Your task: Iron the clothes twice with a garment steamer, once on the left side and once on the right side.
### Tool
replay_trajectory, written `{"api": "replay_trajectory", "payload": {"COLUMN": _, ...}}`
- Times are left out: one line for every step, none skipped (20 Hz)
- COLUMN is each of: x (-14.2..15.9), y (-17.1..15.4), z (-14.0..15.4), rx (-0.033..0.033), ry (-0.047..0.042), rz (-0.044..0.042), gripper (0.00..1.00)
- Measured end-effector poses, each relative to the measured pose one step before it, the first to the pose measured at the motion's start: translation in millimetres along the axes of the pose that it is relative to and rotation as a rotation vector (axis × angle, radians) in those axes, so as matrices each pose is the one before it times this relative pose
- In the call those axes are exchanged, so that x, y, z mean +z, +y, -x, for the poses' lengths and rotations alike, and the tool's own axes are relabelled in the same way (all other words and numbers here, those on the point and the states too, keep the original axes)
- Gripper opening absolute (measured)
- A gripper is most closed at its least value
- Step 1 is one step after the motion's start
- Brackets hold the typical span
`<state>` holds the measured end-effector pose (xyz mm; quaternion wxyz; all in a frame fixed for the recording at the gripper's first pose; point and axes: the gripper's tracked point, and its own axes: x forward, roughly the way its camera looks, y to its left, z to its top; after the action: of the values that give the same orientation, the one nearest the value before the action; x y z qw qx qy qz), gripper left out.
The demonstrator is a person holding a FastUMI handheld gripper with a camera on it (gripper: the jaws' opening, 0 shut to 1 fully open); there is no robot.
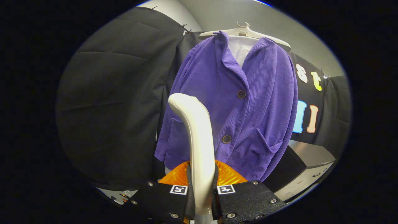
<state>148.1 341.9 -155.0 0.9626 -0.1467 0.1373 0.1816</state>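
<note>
In the gripper view, the gripper (202, 193) is closed on the white handle of the garment steamer (197, 140). Both black fingers (168, 202) press against the handle, one on each side, and each finger carries a small square marker near its tip. The handle rises from between the fingers, goes up and then bends over to the left at its rounded top. Behind the lower part of the handle, just ahead of the fingers, an orange ribbed part (230, 175) of the steamer shows on both sides of the handle.

Beyond the steamer hangs a purple corduroy jacket (261, 102) on a white hanger (245, 32). The jacket faces the gripper with its front closed. Two dark buttons (241, 94) lie down its middle, and the lower one is just to the right of the handle. A patch pocket (264, 149) sits low on the right front panel. The top of the handle stands in front of the left front panel of the jacket; I cannot tell if the steamer touches the cloth. Inside the open collar a white lining (241, 51) shows.

To the lower right of the jacket, a grey cabinet (306, 165) stands against the wall.
</note>
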Motion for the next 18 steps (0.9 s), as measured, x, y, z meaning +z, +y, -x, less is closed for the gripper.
{"api": "replay_trajectory", "payload": {"x": -5.49, "y": 1.57, "z": 1.71, "rx": 0.00376, "ry": 0.00639, "rz": 0.00151, "gripper": 0.20}}
{"api": "replay_trajectory", "payload": {"x": -5.06, "y": 1.08, "z": 0.55, "rx": 0.00314, "ry": 0.00970, "rz": 0.00001, "gripper": 0.20}}
{"api": "replay_trajectory", "payload": {"x": -6.37, "y": 1.11, "z": 1.49, "rx": 0.00394, "ry": 0.00784, "rz": -0.00147, "gripper": 0.20}}
{"api": "replay_trajectory", "payload": {"x": -6.61, "y": 1.18, "z": 1.00, "rx": 0.00350, "ry": 0.01059, "rz": 0.00051, "gripper": 0.20}}
{"api": "replay_trajectory", "payload": {"x": -7.99, "y": 1.64, "z": 0.49, "rx": 0.00421, "ry": 0.01388, "rz": 0.00028, "gripper": 0.20}}
{"api": "replay_trajectory", "payload": {"x": -7.37, "y": 2.56, "z": -0.25, "rx": 0.00661, "ry": 0.01474, "rz": -0.00648, "gripper": 0.20}}
{"api": "replay_trajectory", "payload": {"x": -7.45, "y": 1.67, "z": -0.45, "rx": 0.00423, "ry": 0.01270, "rz": -0.00316, "gripper": 0.20}}
{"api": "replay_trajectory", "payload": {"x": -7.43, "y": 0.36, "z": -2.33, "rx": -0.00208, "ry": 0.01426, "rz": 0.00464, "gripper": 0.20}}
{"api": "replay_trajectory", "payload": {"x": -7.41, "y": -0.11, "z": -0.66, "rx": 0.00157, "ry": 0.01721, "rz": -0.00045, "gripper": 0.20}}
{"api": "replay_trajectory", "payload": {"x": -7.65, "y": 0.63, "z": -1.49, "rx": 0.00518, "ry": 0.01302, "rz": -0.00748, "gripper": 0.20}}
{"api": "replay_trajectory", "payload": {"x": -6.81, "y": 1.46, "z": -1.15, "rx": 0.00309, "ry": 0.01166, "rz": -0.00392, "gripper": 0.20}}
{"api": "replay_trajectory", "payload": {"x": -5.85, "y": 0.99, "z": 0.67, "rx": 0.00266, "ry": 0.00886, "rz": 0.00051, "gripper": 0.20}}
{"api": "replay_trajectory", "payload": {"x": -5.79, "y": 1.13, "z": 1.23, "rx": 0.00372, "ry": 0.00957, "rz": 0.00058, "gripper": 0.20}}
{"api": "replay_trajectory", "payload": {"x": -6.21, "y": 0.69, "z": 1.37, "rx": 0.00555, "ry": 0.00979, "rz": -0.00280, "gripper": 0.20}}
{"api": "replay_trajectory", "payload": {"x": -5.76, "y": 0.53, "z": 2.05, "rx": 0.00557, "ry": 0.00885, "rz": -0.00336, "gripper": 0.20}}
{"api": "replay_trajectory", "payload": {"x": -5.21, "y": 0.52, "z": 3.45, "rx": 0.00697, "ry": 0.00786, "rz": -0.00034, "gripper": 0.20}}
{"api": "replay_trajectory", "payload": {"x": -4.90, "y": -0.02, "z": 5.13, "rx": 0.00842, "ry": 0.00477, "rz": 0.00238, "gripper": 0.20}}
{"api": "replay_trajectory", "payload": {"x": -4.86, "y": -1.35, "z": 7.22, "rx": 0.00764, "ry": 0.00676, "rz": 0.00318, "gripper": 0.20}}
